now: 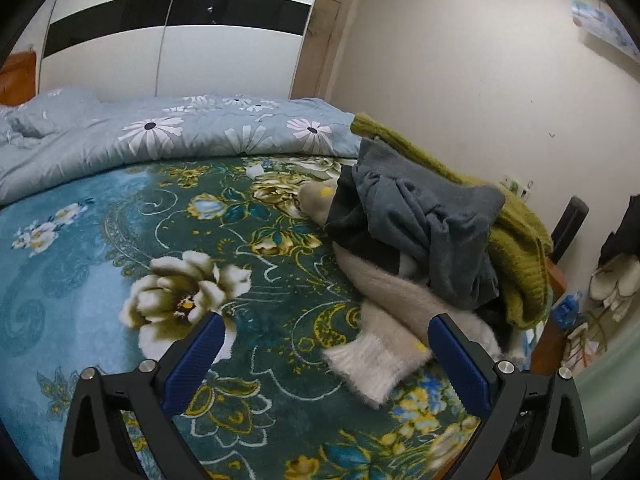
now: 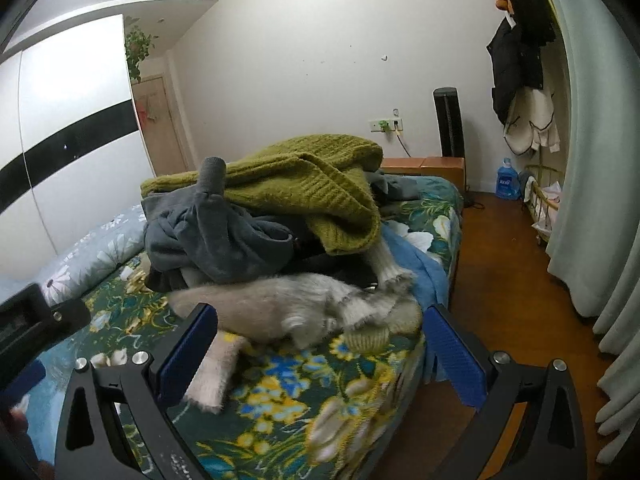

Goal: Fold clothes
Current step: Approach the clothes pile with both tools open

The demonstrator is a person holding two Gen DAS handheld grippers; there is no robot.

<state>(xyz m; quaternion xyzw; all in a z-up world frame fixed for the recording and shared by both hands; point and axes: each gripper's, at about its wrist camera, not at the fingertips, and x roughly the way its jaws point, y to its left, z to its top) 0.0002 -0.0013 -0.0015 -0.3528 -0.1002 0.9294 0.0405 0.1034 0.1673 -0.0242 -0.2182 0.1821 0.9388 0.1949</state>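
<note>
A heap of clothes lies on the floral bed blanket [image 1: 120,248]. A fuzzy beige sweater [image 1: 384,320] is at the bottom, its pale cuff lying flat toward me. A grey garment [image 1: 424,220] sits on it, and an olive knit sweater [image 1: 520,248] is behind. My left gripper [image 1: 326,334] is open and empty above the blanket, with the cuff between its fingers. In the right wrist view the beige sweater [image 2: 280,304], grey garment [image 2: 216,236] and olive sweater [image 2: 320,176] are stacked. My right gripper [image 2: 318,328] is open and empty in front of the beige sweater.
A blue flowered quilt [image 1: 160,136] is bunched at the bed's far side before a white wardrobe [image 1: 160,40]. Wooden floor [image 2: 508,280], a blue water bottle [image 2: 507,180], hanging coats [image 2: 520,64] and curtains [image 2: 592,160] lie right of the bed. The left gripper's body [image 2: 36,320] shows at left.
</note>
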